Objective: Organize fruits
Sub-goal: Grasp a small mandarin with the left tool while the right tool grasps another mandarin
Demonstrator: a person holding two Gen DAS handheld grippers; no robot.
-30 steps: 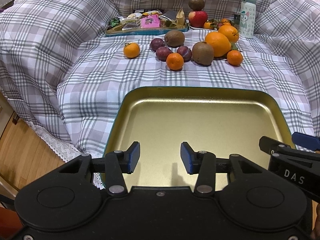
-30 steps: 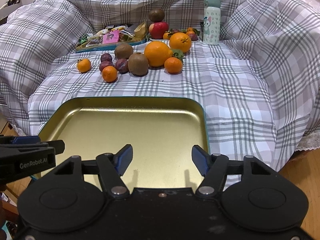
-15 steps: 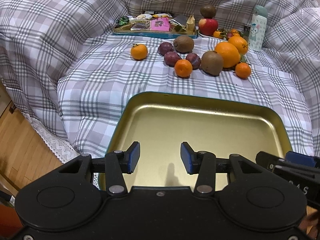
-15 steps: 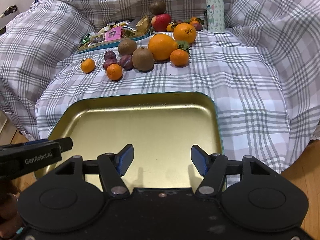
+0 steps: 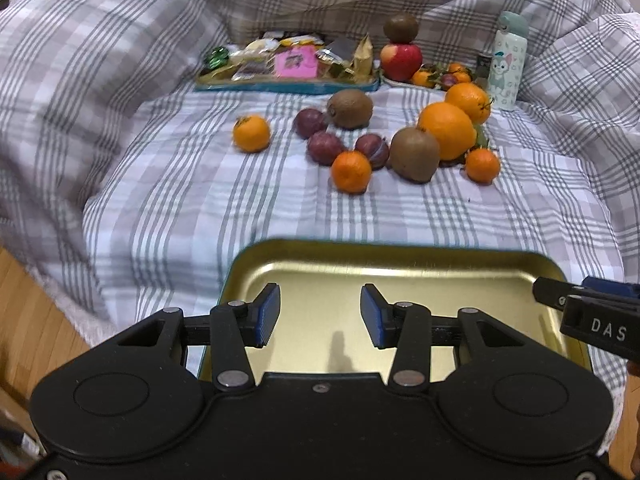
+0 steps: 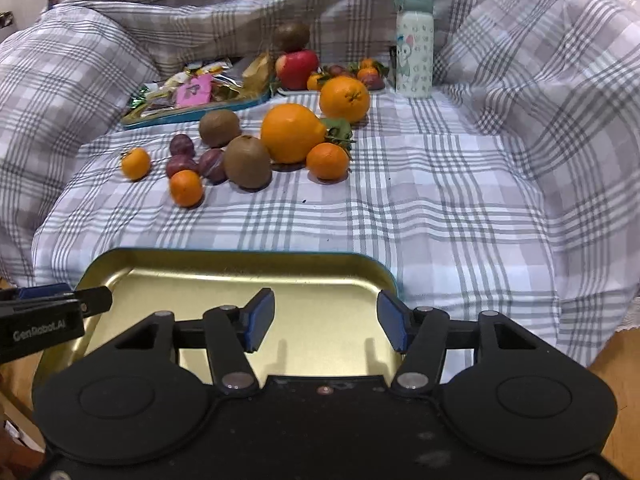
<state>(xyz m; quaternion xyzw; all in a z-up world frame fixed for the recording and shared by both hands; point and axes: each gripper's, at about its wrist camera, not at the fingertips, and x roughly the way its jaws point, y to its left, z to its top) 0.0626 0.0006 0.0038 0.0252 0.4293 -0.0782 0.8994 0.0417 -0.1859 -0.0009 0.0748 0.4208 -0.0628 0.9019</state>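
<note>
From the left wrist, the left gripper [image 5: 320,312] is hovering over the gold tray [image 5: 400,250] with its jaws partly open and holding nothing, while the nearest mandarin [image 5: 351,171] is sitting beyond the tray's far rim; it looks light and soft-skinned, best pinched gently across its middle. From the right wrist, the right gripper [image 6: 326,320] is hanging wider open and empty over that tray, and the kiwi [image 6: 247,161] beyond looks firmer but prone to rolling.

The left black two-finger gripper [image 5: 320,312] has its blue-padded jaws parted, with nothing between them. The right black two-finger gripper [image 6: 326,322] likewise has its jaws spread apart and unloaded, set slightly wider. Both point forward, level, side by side; each shows at the other's view edge.
</note>
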